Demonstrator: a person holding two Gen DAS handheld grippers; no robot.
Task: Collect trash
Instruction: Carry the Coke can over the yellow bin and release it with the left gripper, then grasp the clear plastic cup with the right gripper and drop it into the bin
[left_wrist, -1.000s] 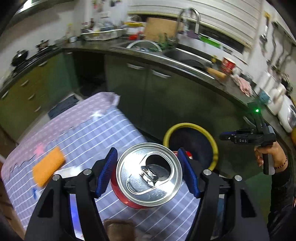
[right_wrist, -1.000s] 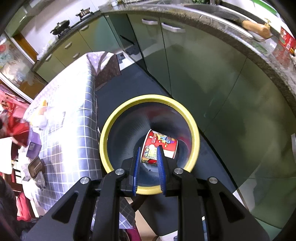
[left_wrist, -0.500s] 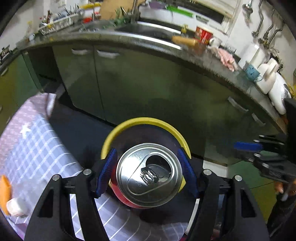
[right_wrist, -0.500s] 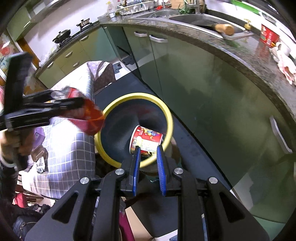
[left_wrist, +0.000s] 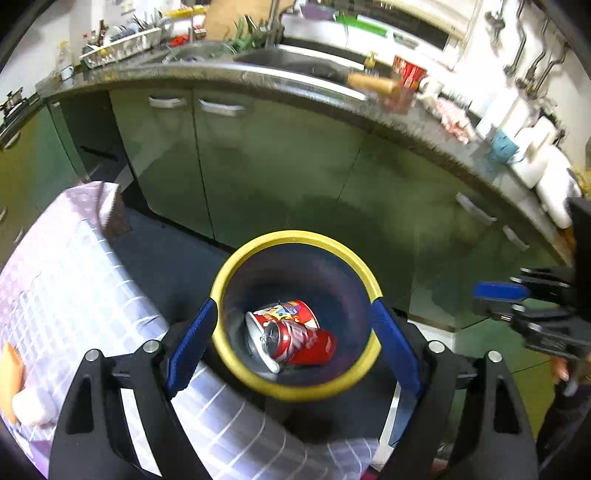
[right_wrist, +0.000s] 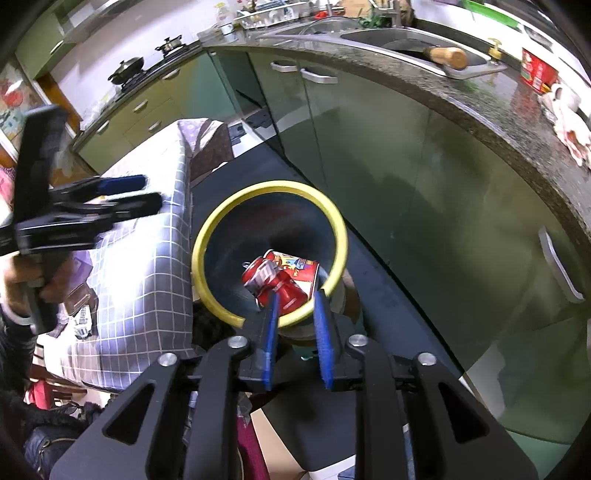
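Directly above bin rim (left_wrist: 295, 236), left tool (left_wrist: 293, 345) agape

The bin (left_wrist: 295, 391) has a yellow rim and a dark blue-grey inside. In it lie a red can (left_wrist: 295, 341) with a silver top and white lettering, and a red cup (left_wrist: 286, 314) printed in yellow, blue and white. The tablecloth (left_wrist: 74, 280) is pale lilac with a white grid; an orange block (left_wrist: 9, 369) sits at its left edge. Both the left gripper (left_wrist: 293, 350) and the right gripper (right_wrist: 295, 332) are black with blue pads. The cabinets (left_wrist: 277, 173) are green, under a speckled grey counter (right_wrist: 480, 96).
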